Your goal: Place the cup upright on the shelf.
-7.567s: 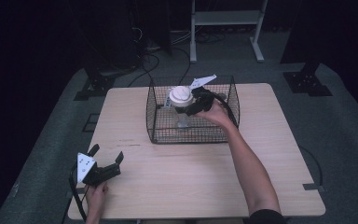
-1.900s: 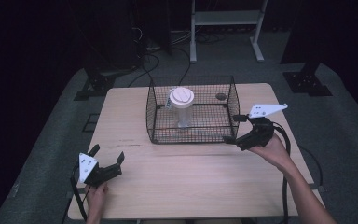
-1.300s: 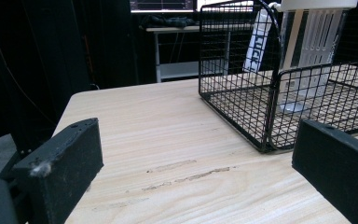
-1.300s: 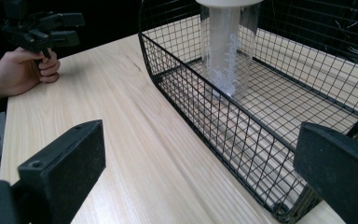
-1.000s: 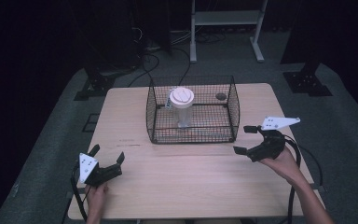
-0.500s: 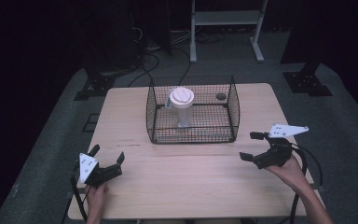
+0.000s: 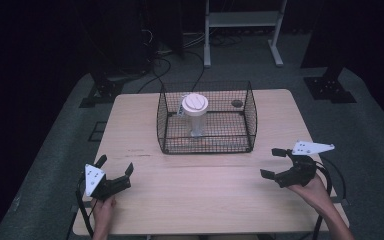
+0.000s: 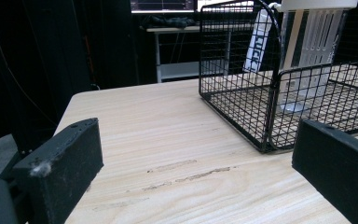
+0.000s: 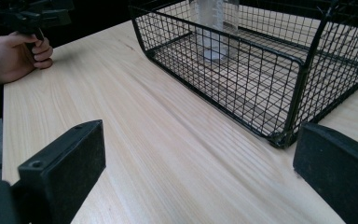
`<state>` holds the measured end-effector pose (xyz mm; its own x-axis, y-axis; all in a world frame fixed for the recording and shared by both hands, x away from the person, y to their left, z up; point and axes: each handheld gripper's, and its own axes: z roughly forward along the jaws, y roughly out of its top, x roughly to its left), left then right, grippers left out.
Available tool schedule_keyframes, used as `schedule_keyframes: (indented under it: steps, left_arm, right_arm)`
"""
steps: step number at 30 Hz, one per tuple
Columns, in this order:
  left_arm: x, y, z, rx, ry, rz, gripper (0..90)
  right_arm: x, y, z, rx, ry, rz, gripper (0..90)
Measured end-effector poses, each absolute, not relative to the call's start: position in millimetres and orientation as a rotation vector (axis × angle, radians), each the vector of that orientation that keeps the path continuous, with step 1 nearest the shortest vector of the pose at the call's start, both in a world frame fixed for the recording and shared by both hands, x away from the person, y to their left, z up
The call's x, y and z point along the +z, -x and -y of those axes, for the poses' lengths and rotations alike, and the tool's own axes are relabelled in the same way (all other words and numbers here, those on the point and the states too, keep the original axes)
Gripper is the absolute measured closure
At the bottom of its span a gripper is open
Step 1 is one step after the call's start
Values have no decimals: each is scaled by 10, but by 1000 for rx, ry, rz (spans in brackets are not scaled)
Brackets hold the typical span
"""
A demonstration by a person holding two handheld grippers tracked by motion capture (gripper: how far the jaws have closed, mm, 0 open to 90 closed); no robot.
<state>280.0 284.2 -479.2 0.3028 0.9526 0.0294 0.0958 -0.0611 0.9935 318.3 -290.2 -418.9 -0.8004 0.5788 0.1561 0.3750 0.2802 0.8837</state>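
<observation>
The cup [image 7: 196, 114] stood upright inside the wire basket [image 7: 206, 145], toward the basket's left half, its white lid on top and its long axis vertical. In the left tool view the cup [image 8: 310, 51] showed through the mesh with a slim white packet [image 8: 257, 42] leaning just behind it near the back wall. A small dark round thing [image 7: 237, 103] lay on the basket floor at the far right corner, apart from the cup; what it was could not be told. The basket sat on the far middle of the desk [image 7: 205, 195], open at the top.

Both tools were on the near side of the desk, well apart from the basket. The right tool [image 7: 276, 163] was held by the right hand [image 7: 312, 187] near the right edge, its jaws spread wide with nothing between them. The left tool [image 7: 115, 167] rested at the near left corner in the left hand [image 7: 102, 207], also released and empty. From either one the cup lay forward and toward the middle, behind the basket's near wall.

Judging from this layout, the cup sat a little closer to the left tool's side, yet neither could reach it straight on: any approach would have to come over the rim and down, closing on the cup from the side below the lid.
</observation>
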Motion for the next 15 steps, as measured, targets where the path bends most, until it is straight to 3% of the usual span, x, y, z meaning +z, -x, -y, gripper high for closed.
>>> schedule_keyframes:
  steps: [15]
  left_arm:
    - [-4791,-2801,-2839,963,-1454,-1029,9]
  right_arm:
    - [-4355,-3075,2914,1511,-900,-2350,16]
